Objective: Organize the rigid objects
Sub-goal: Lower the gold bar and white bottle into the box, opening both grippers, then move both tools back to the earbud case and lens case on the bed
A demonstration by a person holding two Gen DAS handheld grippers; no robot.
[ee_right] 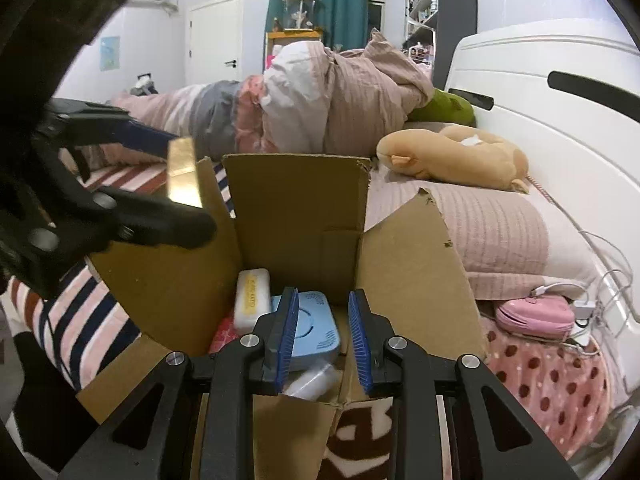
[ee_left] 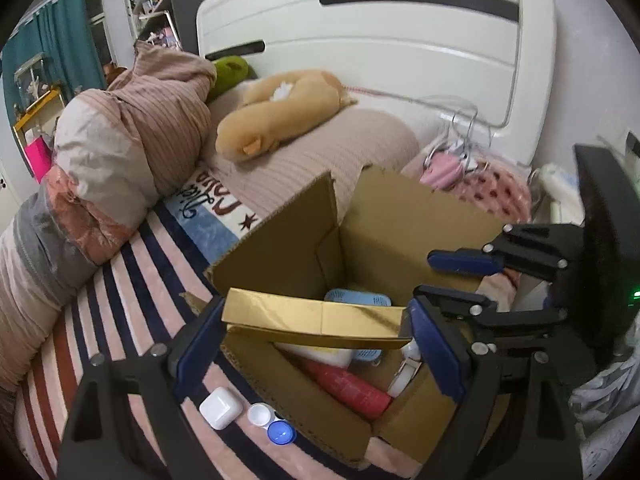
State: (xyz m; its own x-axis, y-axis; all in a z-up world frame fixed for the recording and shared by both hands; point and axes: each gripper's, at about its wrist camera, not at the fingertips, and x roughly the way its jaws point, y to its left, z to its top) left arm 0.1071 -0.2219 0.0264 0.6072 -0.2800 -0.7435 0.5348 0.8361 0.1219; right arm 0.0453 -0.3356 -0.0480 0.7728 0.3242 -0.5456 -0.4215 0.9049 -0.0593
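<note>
Bed (ee_left: 120,280) background; left gripper (ee_left: 316,332) clamps gold box (ee_left: 316,320) above carton (ee_left: 400,216).

Left gripper (ee_left: 316,344) frame: matte black plastic struts with triangular cut-outs.
Finger pads (ee_left: 440,354): flat, blue, ribbed.
Fasteners: round silver screw heads at the joints.
Right gripper (ee_right: 323,338): same black-and-blue build.
Light: small green glow, perhaps an indicator, blurred at the left view's right edge.

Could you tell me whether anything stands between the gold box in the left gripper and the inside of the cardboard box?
Nothing visible does: the gold box hangs over the open cardboard box, flaps spread, above the red bottle.
</note>
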